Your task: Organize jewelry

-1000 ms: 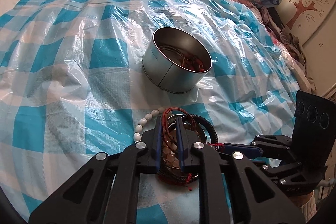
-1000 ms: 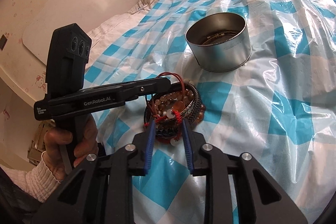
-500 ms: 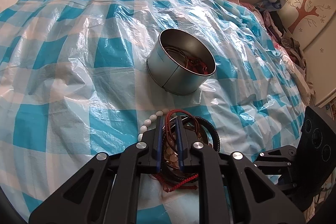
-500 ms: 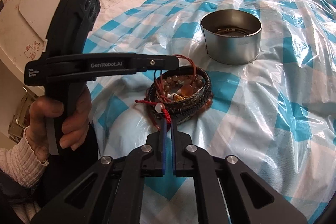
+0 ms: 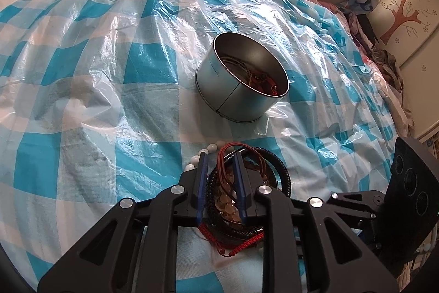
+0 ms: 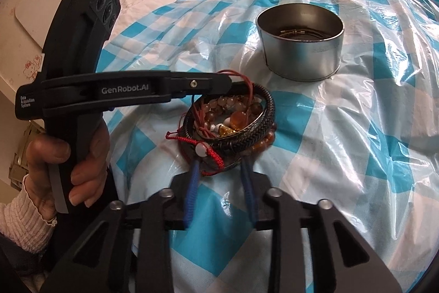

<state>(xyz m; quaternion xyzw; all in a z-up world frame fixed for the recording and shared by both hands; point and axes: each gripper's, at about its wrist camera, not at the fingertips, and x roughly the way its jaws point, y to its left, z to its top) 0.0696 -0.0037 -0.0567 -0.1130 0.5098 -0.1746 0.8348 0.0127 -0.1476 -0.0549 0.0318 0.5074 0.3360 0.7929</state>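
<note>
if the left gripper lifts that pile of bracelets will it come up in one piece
Probably not. The bracelet pile is loose cords, bead strands and a braided bangle, so some would likely sag or slide off. The red cord looks floppy and may snag. The left gripper straddles only a few strands.

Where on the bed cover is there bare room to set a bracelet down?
Bare: the checked plastic cover left of the round tin, and in the right wrist view right of it. Crowded: the bracelet pile, flanked by the left gripper and right gripper.
</note>
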